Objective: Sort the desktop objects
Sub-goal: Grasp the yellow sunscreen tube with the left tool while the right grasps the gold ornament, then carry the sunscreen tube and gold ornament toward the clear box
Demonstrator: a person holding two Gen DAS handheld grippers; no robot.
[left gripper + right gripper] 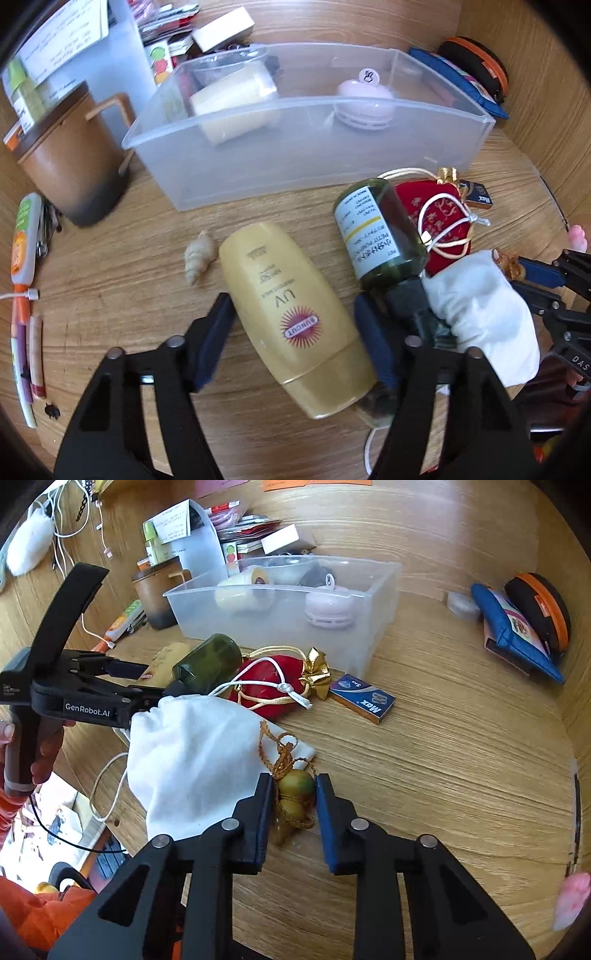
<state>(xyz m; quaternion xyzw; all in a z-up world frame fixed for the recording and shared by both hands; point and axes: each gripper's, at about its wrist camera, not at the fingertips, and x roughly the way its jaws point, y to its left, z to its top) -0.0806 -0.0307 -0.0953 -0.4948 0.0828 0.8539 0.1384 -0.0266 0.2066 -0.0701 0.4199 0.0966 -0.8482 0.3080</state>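
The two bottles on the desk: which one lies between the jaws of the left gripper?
The yellow sunscreen bottle lies between the open jaws of the left gripper. The dark green bottle lies beside it, outside the jaws, next to the white cloth bag.

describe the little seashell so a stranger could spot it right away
Start at the clear plastic storage bin on the wooden desk. In front of it lies a yellow sunscreen tube; the small cream spiral seashell sits just left of it, the only ridged, pointed natural object there.

left gripper [295,332]: jaws apart astride yellow sunscreen tube [291,314] | green bottle [380,232] beside | clear bin [295,125] behind
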